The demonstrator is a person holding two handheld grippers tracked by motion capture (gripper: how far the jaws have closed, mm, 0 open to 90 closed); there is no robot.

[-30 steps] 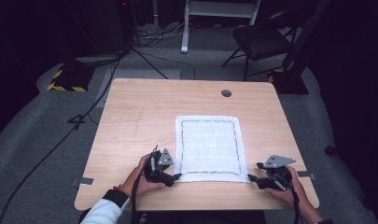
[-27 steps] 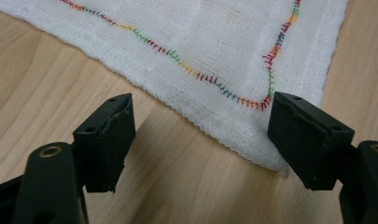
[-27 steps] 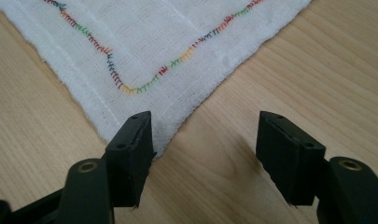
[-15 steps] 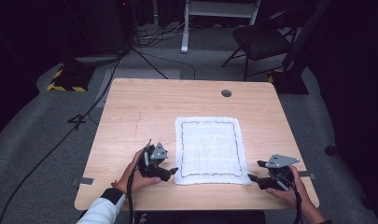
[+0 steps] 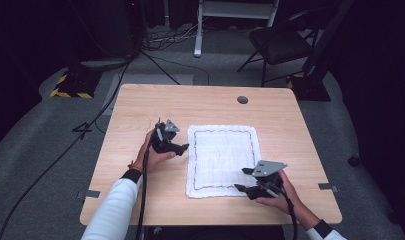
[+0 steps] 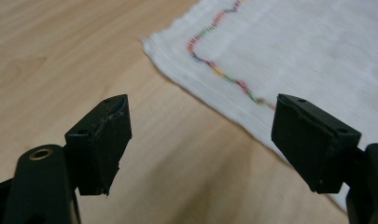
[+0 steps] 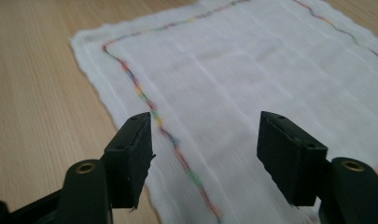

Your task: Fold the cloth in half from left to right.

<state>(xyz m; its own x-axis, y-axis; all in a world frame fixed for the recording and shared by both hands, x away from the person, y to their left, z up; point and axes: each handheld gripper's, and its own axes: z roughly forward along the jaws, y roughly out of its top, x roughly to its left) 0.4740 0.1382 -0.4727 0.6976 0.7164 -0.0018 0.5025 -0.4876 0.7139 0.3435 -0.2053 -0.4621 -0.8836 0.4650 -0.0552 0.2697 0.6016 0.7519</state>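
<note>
Now the white cloth (image 5: 221, 160) lies flat on the near half of the bench (image 5: 140, 107). Left tongs (image 5: 182, 149) hover just beside its left edge, jaws apart, nothing between them. Right tongs (image 5: 243, 179) sit over its near right corner, jaws just narrowed a little yet spread wide, gripping nothing.
</note>
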